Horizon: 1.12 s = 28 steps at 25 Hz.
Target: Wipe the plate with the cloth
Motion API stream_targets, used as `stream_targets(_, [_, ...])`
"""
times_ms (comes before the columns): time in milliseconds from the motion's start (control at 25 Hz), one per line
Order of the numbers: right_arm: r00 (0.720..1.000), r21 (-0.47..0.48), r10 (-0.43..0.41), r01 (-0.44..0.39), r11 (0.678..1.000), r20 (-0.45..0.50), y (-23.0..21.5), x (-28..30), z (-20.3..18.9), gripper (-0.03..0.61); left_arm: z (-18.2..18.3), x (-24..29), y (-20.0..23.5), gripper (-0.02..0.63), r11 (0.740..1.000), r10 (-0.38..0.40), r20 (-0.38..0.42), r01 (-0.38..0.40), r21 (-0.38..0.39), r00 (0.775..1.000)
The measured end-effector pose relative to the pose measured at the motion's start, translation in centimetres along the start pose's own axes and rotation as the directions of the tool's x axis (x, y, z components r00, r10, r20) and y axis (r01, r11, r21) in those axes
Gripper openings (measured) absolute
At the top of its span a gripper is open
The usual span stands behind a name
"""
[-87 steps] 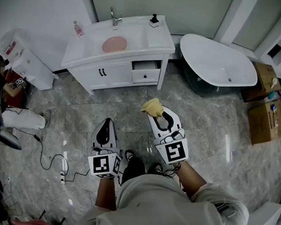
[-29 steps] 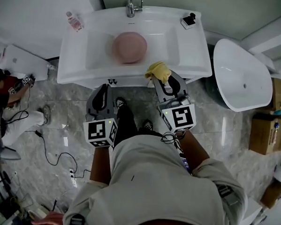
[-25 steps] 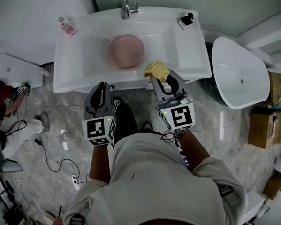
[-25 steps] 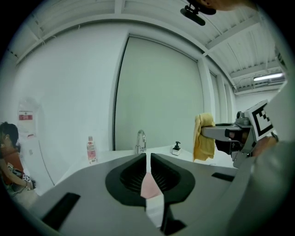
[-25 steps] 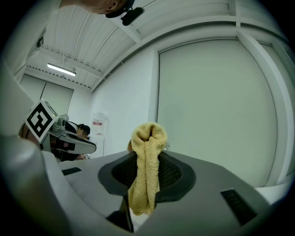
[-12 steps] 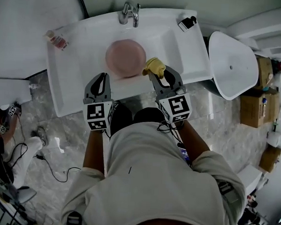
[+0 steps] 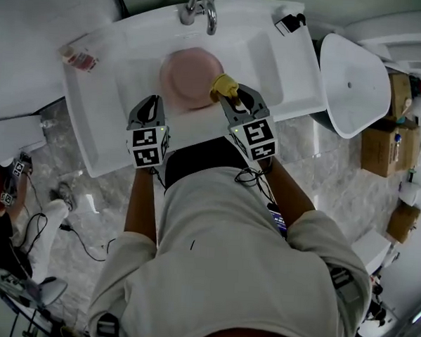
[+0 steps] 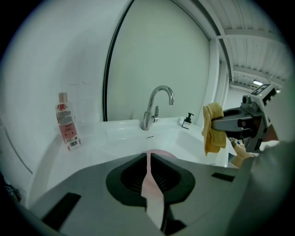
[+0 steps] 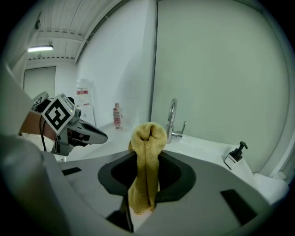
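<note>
- right now the plate (image 7: 186, 77) – pink and round – lies flat in the white basin (image 7: 135, 69) of the counter (image 7: 93, 133), just in front of the chrome faucet (image 7: 202, 4).
- the right claw (image 7: 227, 97) is clamped on the cloth (image 7: 223, 86), a yellow terry piece bunched into a thick fold. the right gripper view shows both jaws pressing on it, with the cloth rising above the tips and trailing down between them.
- in the head view the cloth sits over the plate's right edge. that view does not show whether it touches the plate. in the left gripper view it hangs loose from the right claw's tips, off to the right of the faucet.
- the left claw (image 7: 154, 98) has its jaws pressed together at the tips, pinching nothing. in its own view only a thin slit remains behind the tips, and the plate's pink shows through it and just above them.
- in the head view the left claw hovers at the near left of the plate, over the basin's front edge, apart from the right claw.
- a clear bottle (image 7: 77, 54) with a red label stands at the counter's far left corner.
- a small soap dispenser (image 7: 291, 21) with a black pump stands at the far right corner.
- the person stands close against the counter's front, both forearms reaching over it.
- a white bathtub (image 7: 350, 76) stands to the right of the counter on the grey marbled floor (image 7: 317, 156), with cardboard boxes (image 7: 383, 131) beyond it.
</note>
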State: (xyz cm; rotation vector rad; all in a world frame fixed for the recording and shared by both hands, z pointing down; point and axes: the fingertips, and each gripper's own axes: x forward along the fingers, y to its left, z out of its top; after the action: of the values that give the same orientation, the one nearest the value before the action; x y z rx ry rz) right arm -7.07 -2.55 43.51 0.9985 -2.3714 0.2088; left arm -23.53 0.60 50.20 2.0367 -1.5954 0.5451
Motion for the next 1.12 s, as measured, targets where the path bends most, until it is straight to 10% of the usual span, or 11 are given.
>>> stream_targets(240, [0.994,0.041,0.072,-0.069,0.997,-0.077,-1.5,4.9,-3.7,0.094,-3.3,4.3,0.8,0.026,0.998,0.044,-0.165,-0.036,0.054,0.985])
stream_targets(560, [0.964,0.076,0.222,-0.212,0.974,-0.15,-3.5,11.4,-7.3,0.094,-8.6,11.6,0.7,0.026,0.991,0.095,-0.405,-0.048,0.124,0.91])
stream_targets(840, [0.927,0.084,0.326,-0.315,0.945,-0.184,-3.9,14.8,-9.3,0.094,-12.7,15.3,2.4,0.026,0.99,0.071,-0.526,-0.126,-0.07,0.847])
stream_targets(1120, [0.912,0.105,0.328,-0.312,0.944,-0.246,-3.9,16.3,-10.4,0.094,-14.1,16.7,3.5,0.026,0.949,-0.031,-0.527,-0.141,-0.283,0.849])
